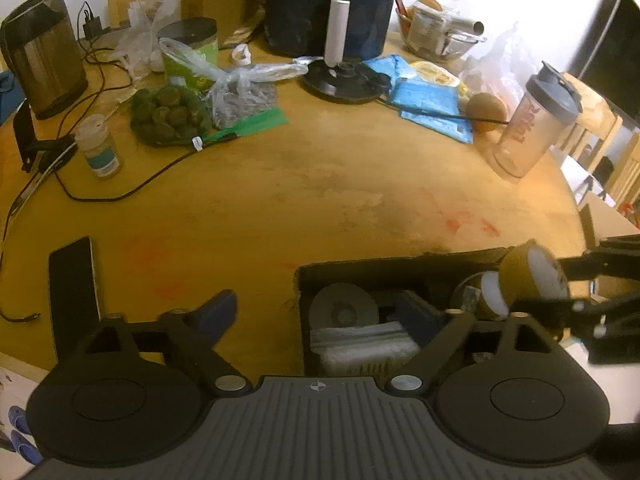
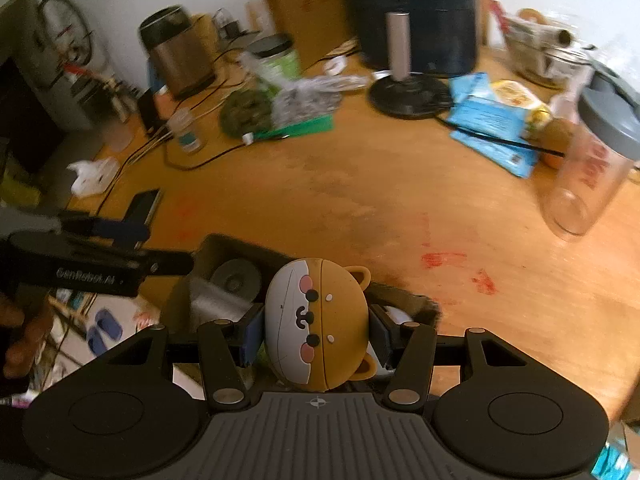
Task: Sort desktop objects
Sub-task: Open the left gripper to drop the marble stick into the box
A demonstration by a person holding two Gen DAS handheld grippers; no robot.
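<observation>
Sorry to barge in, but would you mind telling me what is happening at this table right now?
A person is tidying a cluttered wooden table with a handheld gripper in each hand. The right gripper is shut on a dog-faced case and holds it above a dark box at the table's near edge. That box already holds a disc and a white packet. The left gripper is open with nothing between its fingers, at the box's left side.

A lived-in home: the wooden dining table (image 1: 320, 184) was crowded with a kettle (image 1: 42, 56), an air fryer (image 1: 332, 0), a shaker bottle (image 1: 532, 120) and bagged food (image 1: 168, 114), while slippers (image 2: 105, 330) lay on the floor.
</observation>
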